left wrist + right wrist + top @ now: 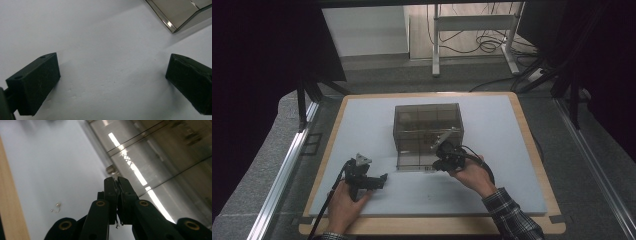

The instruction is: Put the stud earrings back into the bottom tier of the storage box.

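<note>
A smoky clear box (428, 131) sits mid-bench on the white mat (492, 190). The right claw (443, 148) is pressed closed against its front wall (whether it pinches anything, I cannot tell); the left claw (382, 178) rests wide open on the mat, nearby.

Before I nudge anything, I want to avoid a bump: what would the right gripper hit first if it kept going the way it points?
Probably the smoky clear plastic box: the right gripper, jaws shut, points at its wall, though depth is unclear.
</note>
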### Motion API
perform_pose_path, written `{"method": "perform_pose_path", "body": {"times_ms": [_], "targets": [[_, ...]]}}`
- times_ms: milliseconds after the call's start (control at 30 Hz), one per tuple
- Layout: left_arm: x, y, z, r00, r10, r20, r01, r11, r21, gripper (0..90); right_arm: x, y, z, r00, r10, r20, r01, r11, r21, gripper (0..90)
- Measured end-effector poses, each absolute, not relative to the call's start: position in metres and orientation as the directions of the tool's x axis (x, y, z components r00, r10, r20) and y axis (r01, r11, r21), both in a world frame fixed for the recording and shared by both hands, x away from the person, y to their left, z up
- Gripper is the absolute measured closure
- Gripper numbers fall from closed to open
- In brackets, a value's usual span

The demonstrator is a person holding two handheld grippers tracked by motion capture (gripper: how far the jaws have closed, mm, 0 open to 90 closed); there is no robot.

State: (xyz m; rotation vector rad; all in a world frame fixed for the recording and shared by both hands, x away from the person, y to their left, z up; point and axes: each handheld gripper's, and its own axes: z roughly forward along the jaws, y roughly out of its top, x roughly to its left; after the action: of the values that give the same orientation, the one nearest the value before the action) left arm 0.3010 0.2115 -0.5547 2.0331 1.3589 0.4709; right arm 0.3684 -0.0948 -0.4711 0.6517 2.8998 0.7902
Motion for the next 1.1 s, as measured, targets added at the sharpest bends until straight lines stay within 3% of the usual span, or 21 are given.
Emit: {"method": "perform_pose_path", "body": {"times_ms": [333, 1100], "targets": [[0.301, 0.211, -0.555, 0.395, 0.917, -0.060, 0.686, -0.251, 0.683, 0.0, 0.384, -0.094, -0.471, -0.886, 0.463, 0.017, 0.397, 0.740, 0.542, 84.9], [0.301, 0.211, -0.555, 0.398, 0.916, -0.057, 0.688, -0.257, 0.679, 0.0, 0.403, -0.090, -0.505, -0.867, 0.498, 0.017, 0.431, 0.732, 0.528, 84.7]]}}
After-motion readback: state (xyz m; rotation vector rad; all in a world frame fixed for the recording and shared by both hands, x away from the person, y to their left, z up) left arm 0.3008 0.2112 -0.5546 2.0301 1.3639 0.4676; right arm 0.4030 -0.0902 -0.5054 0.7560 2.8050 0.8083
